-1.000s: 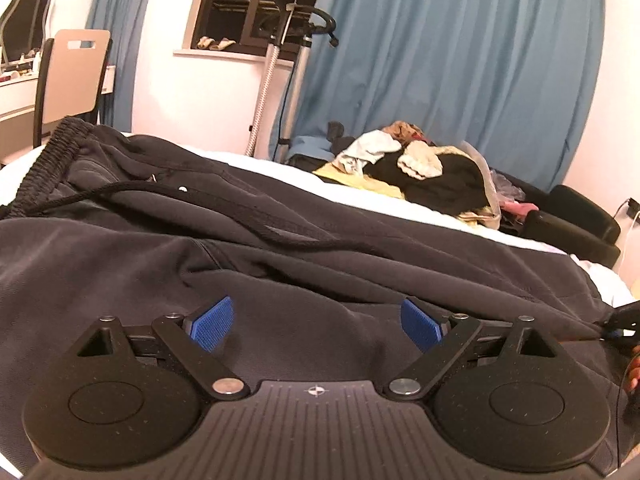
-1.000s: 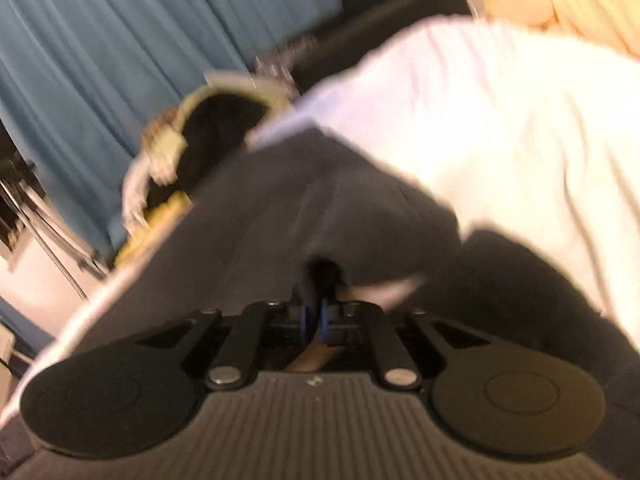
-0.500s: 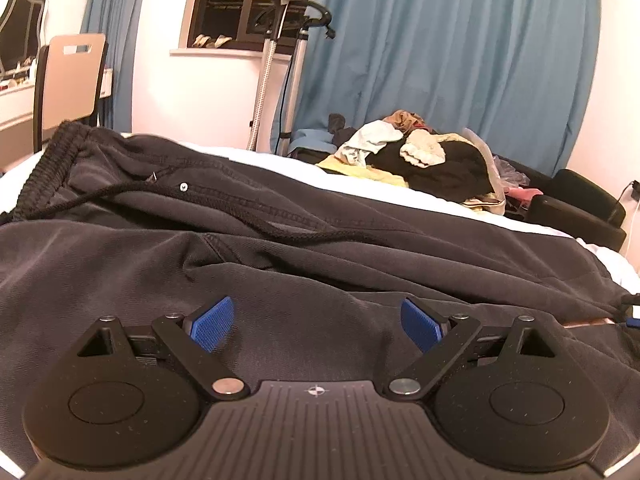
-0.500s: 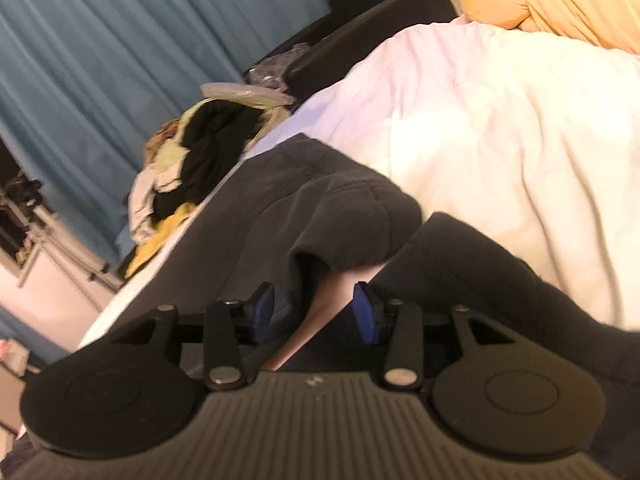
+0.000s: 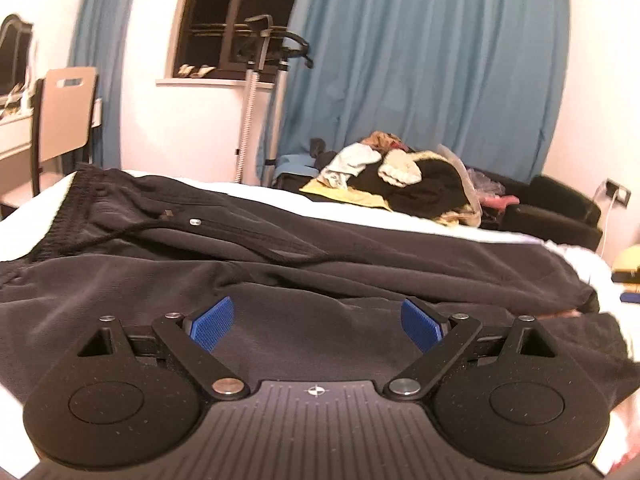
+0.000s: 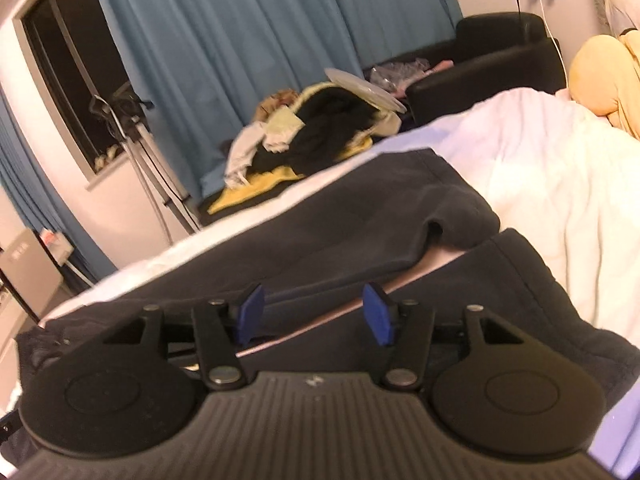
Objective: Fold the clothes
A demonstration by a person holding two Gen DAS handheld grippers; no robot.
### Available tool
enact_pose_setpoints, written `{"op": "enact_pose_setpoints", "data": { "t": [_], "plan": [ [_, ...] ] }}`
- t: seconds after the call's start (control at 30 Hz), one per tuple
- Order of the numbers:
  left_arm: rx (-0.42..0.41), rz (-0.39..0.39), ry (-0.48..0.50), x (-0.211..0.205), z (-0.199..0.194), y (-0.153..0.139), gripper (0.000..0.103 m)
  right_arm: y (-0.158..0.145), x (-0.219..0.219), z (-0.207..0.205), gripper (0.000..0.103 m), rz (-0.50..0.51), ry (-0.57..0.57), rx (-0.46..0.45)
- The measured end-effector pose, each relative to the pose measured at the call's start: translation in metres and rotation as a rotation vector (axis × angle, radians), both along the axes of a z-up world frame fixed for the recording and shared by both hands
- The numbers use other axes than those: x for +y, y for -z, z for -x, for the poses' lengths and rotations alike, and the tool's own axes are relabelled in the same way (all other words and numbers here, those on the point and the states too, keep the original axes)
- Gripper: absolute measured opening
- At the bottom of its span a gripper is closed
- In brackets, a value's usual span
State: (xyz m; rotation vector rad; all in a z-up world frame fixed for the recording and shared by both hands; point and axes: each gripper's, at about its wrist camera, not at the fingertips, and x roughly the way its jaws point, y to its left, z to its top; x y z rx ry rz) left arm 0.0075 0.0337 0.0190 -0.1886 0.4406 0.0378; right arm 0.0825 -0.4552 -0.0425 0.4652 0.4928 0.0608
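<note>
Where the left wrist view fills with dark cloth, black sweatpants (image 5: 280, 248) lie spread across a white bed (image 5: 24, 240), elastic waistband at middle left, drawstring (image 5: 120, 234) trailing over the fabric toward the centre.
Left tool (image 5: 316, 322): lower centre, blue pads set wide apart, nothing between them, dark fabric beyond.
Right tool (image 6: 312, 314): lower centre of the right wrist view, jaws opening, nothing pinched between them; both leg cuffs of the sweatpants (image 6: 460, 216) lie beyond, a strip of bed showing between.
Clothes pile (image 5: 400, 176): centre right background, mixed black, yellow and pale items, before blue curtains (image 5: 420, 60).
Garment steamer stand (image 5: 256, 92): upper centre left.
Chair (image 5: 66, 112): left edge.
Black armchair (image 6: 492, 56): upper right.
</note>
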Motion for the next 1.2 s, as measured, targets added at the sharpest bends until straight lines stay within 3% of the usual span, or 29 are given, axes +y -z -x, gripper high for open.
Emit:
{"op": "enact_pose_setpoints", "data": {
  "t": [0.17,0.27,0.43,0.53,0.63,0.77,1.0,1.1,1.17,1.2],
  "plan": [
    [-0.004,0.138,-0.075,0.069,0.028,-0.025,0.095,-0.005,-0.036,0.028,0.061,-0.120,0.048,-0.038],
    [0.015,0.223,-0.141,0.125,0.042,-0.037,0.095,-0.003,-0.057,0.044,0.061,-0.126,0.061,-0.027],
    [0.036,0.356,-0.281,0.204,0.066,-0.031,0.095,0.013,-0.093,0.066,0.062,-0.141,0.093,0.017],
    [0.045,0.442,-0.349,0.233,0.079,-0.013,0.095,0.023,-0.108,0.076,0.069,-0.164,0.111,0.049],
    [0.070,0.549,-0.399,0.260,0.088,0.005,0.095,0.035,-0.123,0.088,0.090,-0.224,0.139,0.075],
    [0.126,0.619,-0.434,0.278,0.083,0.034,0.095,0.058,-0.145,0.102,0.091,-0.376,0.154,0.106],
    [0.103,0.824,-0.352,0.291,0.046,0.068,0.093,0.102,-0.154,0.106,0.091,-0.525,0.158,0.193],
    [0.140,0.821,-0.358,0.287,0.021,0.079,0.077,0.115,-0.152,0.096,0.091,-0.554,0.155,0.183],
    [0.163,0.801,-0.369,0.285,0.007,0.082,0.056,0.117,-0.150,0.088,0.088,-0.557,0.163,0.166],
    [0.160,0.801,-0.374,0.285,0.003,0.083,0.051,0.116,-0.149,0.085,0.085,-0.546,0.169,0.156]
  ]
}}
